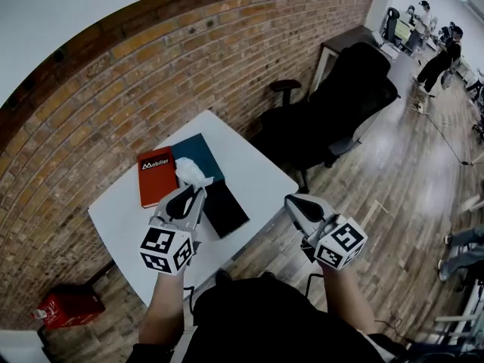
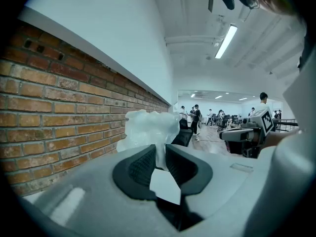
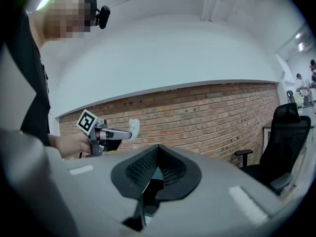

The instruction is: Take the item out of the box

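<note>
The pads of the left gripper are clamped on the lower edge of a white crumpled packet. In the head view the packet is seen at the centre of the frame, outside the red box and over its border with the teal panel. The jaws of the right gripper are pressed together with nothing between them, near the right corner of the white table.

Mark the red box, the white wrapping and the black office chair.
red box [image 1: 155, 177]: head view, middle of its top face.
white wrapping [image 2: 148, 127]: left gripper view, crumpled bulk above the jaws.
black office chair [image 1: 355, 82]: head view, its backrest.
</note>
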